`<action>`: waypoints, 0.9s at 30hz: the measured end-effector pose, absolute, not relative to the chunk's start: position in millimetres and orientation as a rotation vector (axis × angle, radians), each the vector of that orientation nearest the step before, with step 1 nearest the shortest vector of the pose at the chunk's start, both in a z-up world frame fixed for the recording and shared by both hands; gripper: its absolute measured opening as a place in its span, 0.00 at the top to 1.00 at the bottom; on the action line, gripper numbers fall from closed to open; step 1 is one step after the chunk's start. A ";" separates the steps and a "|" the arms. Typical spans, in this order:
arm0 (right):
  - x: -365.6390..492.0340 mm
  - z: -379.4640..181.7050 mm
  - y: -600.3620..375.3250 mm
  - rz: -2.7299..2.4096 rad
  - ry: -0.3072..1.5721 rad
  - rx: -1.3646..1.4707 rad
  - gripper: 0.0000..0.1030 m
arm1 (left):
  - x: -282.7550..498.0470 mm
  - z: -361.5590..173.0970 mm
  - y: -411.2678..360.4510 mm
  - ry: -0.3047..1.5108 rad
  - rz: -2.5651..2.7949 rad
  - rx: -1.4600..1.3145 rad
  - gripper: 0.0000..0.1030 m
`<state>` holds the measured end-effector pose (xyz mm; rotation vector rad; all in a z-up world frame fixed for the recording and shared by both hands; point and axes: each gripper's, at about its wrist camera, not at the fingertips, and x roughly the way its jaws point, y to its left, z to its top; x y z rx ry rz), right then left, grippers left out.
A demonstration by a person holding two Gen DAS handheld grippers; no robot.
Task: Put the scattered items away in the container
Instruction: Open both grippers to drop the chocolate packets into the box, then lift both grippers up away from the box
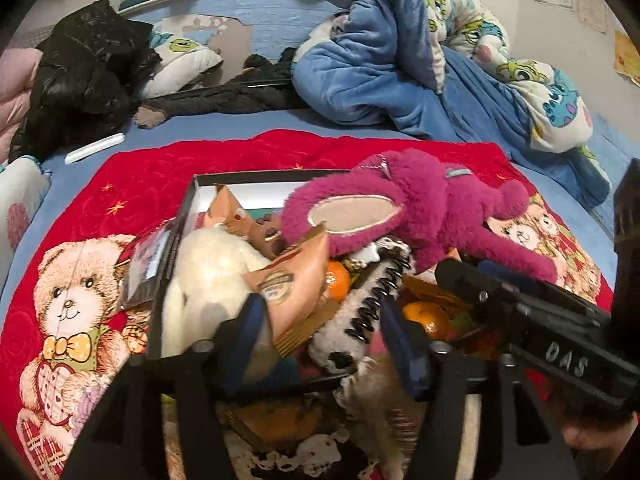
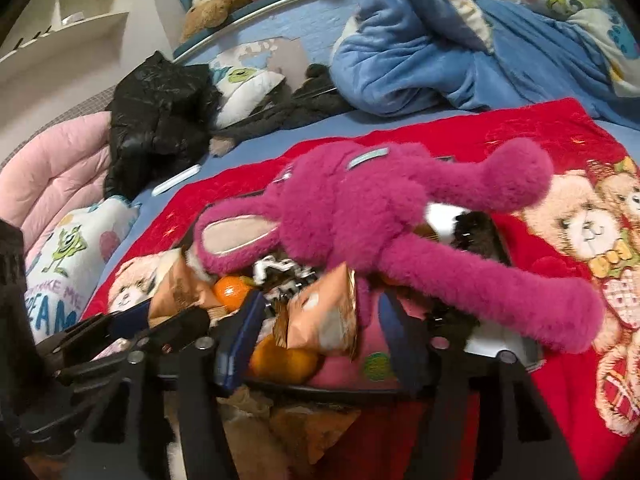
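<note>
The left gripper (image 1: 320, 336) stood with its two blue-padded fingers (image 1: 250, 320) well apart, nothing clamped between them; a peach foil snack packet (image 1: 294, 280) and a black-and-white furry toy with a black wire spiral (image 1: 376, 304) lay in the gap, and whether the pads brushed them I could not tell. The right gripper (image 2: 320, 320) was likewise parted, its two fingers (image 2: 244, 328) either side of a second peach snack packet (image 2: 324, 312) and an orange mandarin (image 2: 284, 362) without pinching them. Beneath both sat one dark rectangular box with a pale inside (image 1: 256, 184), heaped full. In it I counted two peach packets in each view, two mandarins (image 1: 426, 318) from the left camera and two from the right, one cream plush toy (image 1: 204, 280) against the box's left wall, and one big magenta plush bear with a pale foot sole (image 2: 360, 208) sprawled over the top of the heap, one long limb hanging out over the rim onto the red quilted blanket printed with teddy bears (image 1: 152, 184). The blanket lay on a blue bed. Farther off were one shiny black puffer jacket (image 1: 84, 72), one white stick-like object (image 1: 94, 147), a rumpled blue cartoon-print duvet (image 1: 400, 60), and one tan plush toy (image 2: 224, 0) along the headboard. The right gripper showed at the lower right of the left view.
</note>
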<state>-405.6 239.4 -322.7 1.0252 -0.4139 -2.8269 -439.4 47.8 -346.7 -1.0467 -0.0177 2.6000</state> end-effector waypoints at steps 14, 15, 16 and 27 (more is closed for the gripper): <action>-403.0 -317.5 243.0 -2.831 -0.456 1.007 0.09 | -428.2 -340.8 63.4 0.063 2.601 -1.013 0.00; -402.8 -317.7 243.2 -2.833 -0.458 1.007 0.09 | -428.6 -341.3 63.9 0.068 2.602 -1.014 0.00; -402.7 -317.8 244.2 -2.833 -0.466 1.007 0.09 | -428.9 -341.7 65.1 0.076 2.604 -1.015 0.00; -403.4 -317.3 243.0 -2.843 -0.429 1.007 0.08 | -428.4 -342.9 66.9 0.094 2.609 -1.012 0.00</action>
